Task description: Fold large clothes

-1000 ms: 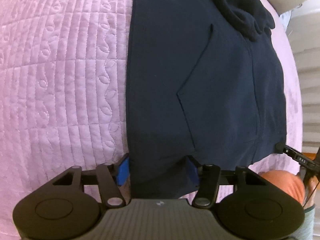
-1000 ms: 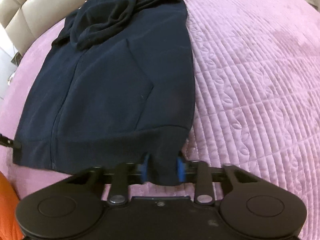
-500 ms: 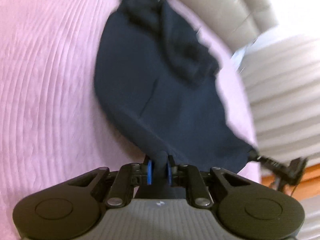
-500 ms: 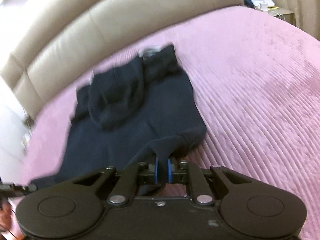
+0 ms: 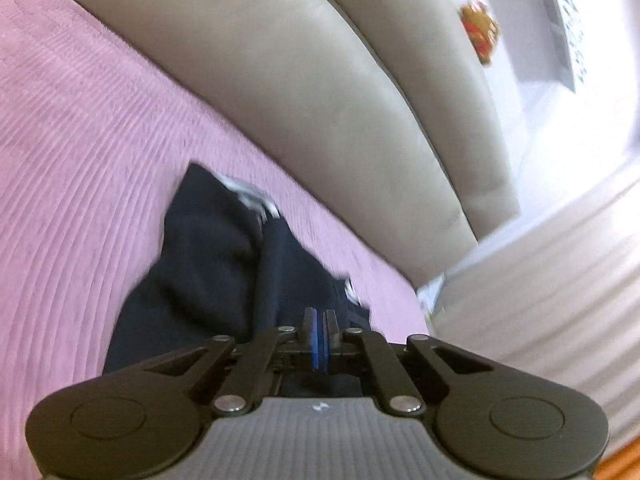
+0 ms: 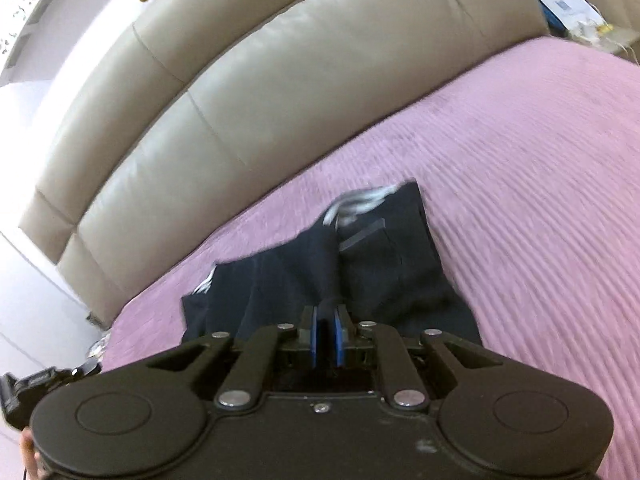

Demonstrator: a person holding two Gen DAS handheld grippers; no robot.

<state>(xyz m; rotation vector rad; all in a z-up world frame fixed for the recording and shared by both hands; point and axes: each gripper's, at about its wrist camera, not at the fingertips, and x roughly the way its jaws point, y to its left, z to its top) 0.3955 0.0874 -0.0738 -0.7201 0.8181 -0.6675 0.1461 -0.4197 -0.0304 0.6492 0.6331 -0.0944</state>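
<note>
Navy-blue fleece hooded sweatshirt (image 5: 208, 264) lies bunched and partly doubled over on the pink quilted bedspread (image 5: 80, 160), close to the beige padded leather headboard (image 5: 320, 100); pale drawcords show at its far edge. Blue pads of the left gripper (image 5: 320, 332) are pressed together on a thin fold of it. Those of the right gripper (image 6: 325, 334) pinch a thicker fold.

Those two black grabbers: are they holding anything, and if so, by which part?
Both grip the dark navy garment. The right gripper pinches a fold of its near edge. The left gripper is shut at that edge too, though its cloth is barely visible.
</note>
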